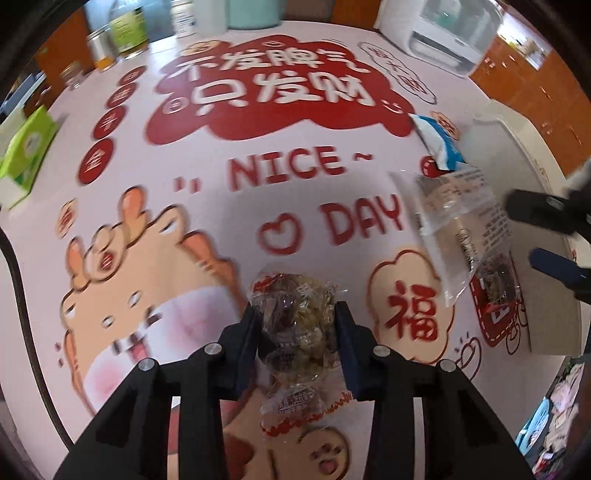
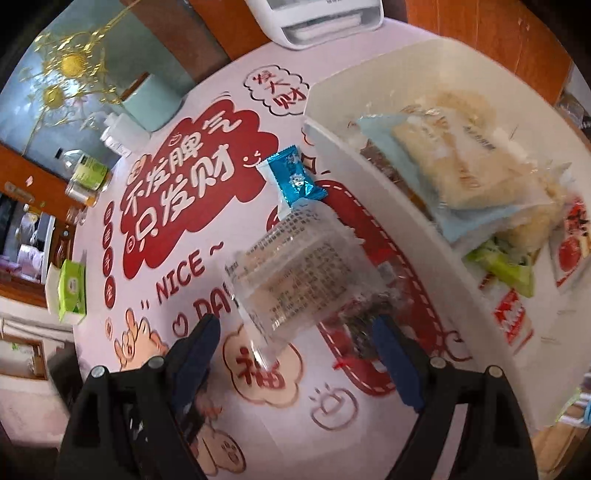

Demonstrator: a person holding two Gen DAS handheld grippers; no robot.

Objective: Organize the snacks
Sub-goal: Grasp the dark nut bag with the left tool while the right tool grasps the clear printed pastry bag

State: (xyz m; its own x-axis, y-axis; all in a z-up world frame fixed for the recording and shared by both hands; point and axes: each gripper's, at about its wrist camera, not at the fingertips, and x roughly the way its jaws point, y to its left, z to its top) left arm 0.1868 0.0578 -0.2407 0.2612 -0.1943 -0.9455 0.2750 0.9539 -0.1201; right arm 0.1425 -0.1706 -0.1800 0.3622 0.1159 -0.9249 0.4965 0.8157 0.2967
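Note:
My left gripper (image 1: 295, 314) is shut on a clear-wrapped nut snack with red trim (image 1: 295, 314), held above the printed tablecloth. A clear packet with printed text (image 1: 458, 218) lies on the cloth at right, with a blue-and-white candy packet (image 1: 439, 142) behind it. In the right wrist view the clear packet (image 2: 291, 269) sits between the wide-apart fingers of my right gripper (image 2: 295, 332), which is open; the blue packet (image 2: 295, 177) lies beyond. A white bin (image 2: 354, 147) at right holds several snack packets. The right gripper's fingers (image 1: 532, 210) show at the right in the left wrist view.
A green tissue box (image 1: 26, 151) stands at the left edge. Bottles and jars (image 1: 125, 29) line the far left edge. A white appliance (image 1: 454, 33) stands at the far right. A mint canister (image 2: 155, 107) stands at the back.

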